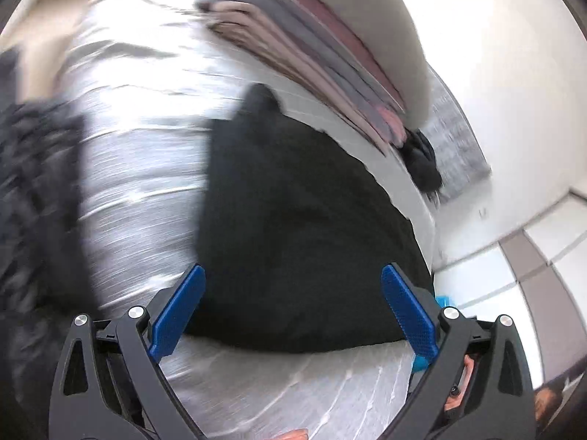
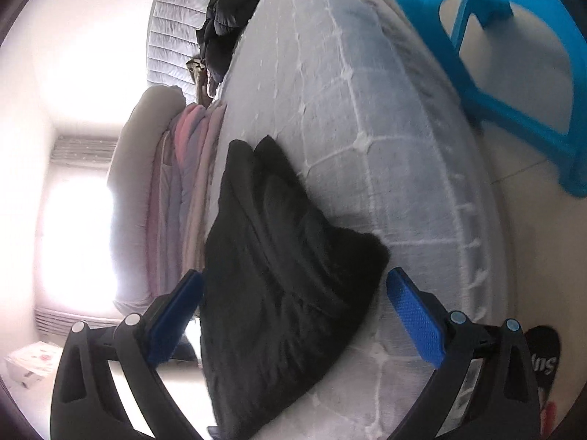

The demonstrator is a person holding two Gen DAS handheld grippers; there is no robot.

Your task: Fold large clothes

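Observation:
A black garment (image 1: 293,220) lies folded into a thick bundle on the pale quilted mattress (image 1: 146,146). My left gripper (image 1: 293,293) hovers just above its near edge, open, blue pads wide apart with nothing between them. The view is blurred by motion. In the right wrist view the same black garment (image 2: 279,267) lies near the mattress (image 2: 367,128) edge. My right gripper (image 2: 293,297) is open over it, its fingers on either side of the bundle without pinching it.
A stack of folded pink and grey blankets (image 1: 312,47) lies under a beige pillow (image 1: 367,18) along the bed's far side. Another dark garment (image 2: 227,18) is heaped near the headboard. Dark cloth (image 1: 33,190) lies at the left. A blue plastic stool (image 2: 513,55) stands beside the bed.

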